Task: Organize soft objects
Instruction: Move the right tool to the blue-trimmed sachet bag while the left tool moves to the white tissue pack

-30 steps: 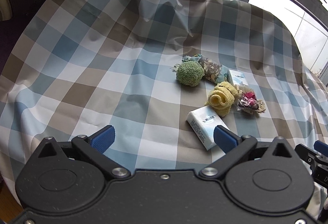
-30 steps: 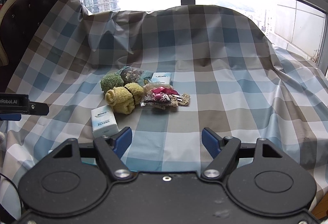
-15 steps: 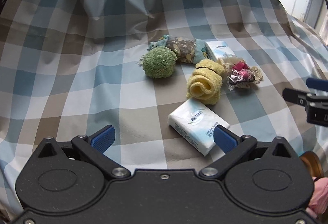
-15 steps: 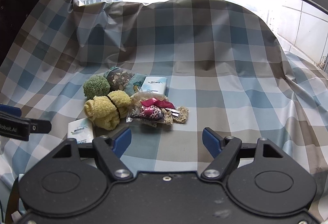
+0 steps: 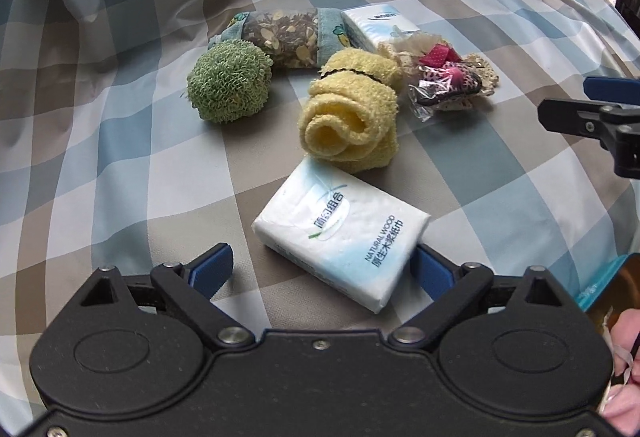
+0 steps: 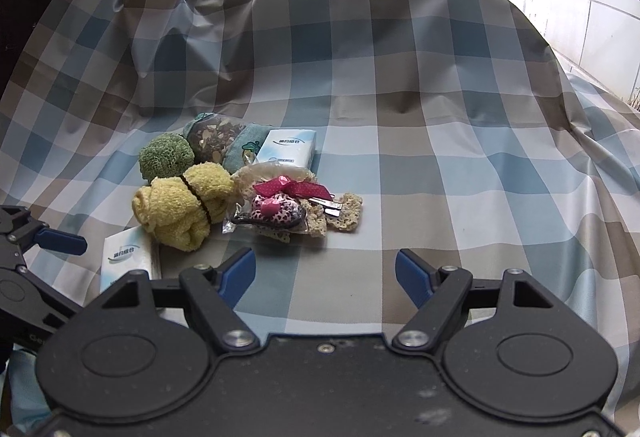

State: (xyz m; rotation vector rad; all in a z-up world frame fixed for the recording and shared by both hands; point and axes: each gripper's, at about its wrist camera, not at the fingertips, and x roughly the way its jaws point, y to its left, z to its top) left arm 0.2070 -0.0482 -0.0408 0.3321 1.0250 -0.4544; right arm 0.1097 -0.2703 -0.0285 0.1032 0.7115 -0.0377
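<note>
A white tissue pack (image 5: 340, 233) lies on the checked cloth between the open fingers of my left gripper (image 5: 320, 267); it also shows in the right wrist view (image 6: 126, 257). Behind it lie a rolled yellow towel (image 5: 350, 121) (image 6: 182, 205), a green knitted ball (image 5: 228, 87) (image 6: 166, 157), a patterned pouch (image 5: 286, 33) (image 6: 218, 137), a second tissue pack (image 5: 378, 25) (image 6: 288, 147) and a pink bow bundle in plastic (image 5: 448, 77) (image 6: 280, 207). My right gripper (image 6: 326, 271) is open and empty, just short of the bundle.
The checked cloth (image 6: 440, 165) drapes over a sofa-like seat and rises at the back below a window. A dark chair back (image 6: 24, 17) stands at the far left. The right gripper's fingers (image 5: 592, 109) show at the right edge of the left wrist view.
Both grippers have moved forward toward the pile. The left gripper now has the near tissue pack between its open fingers. No object has moved.
</note>
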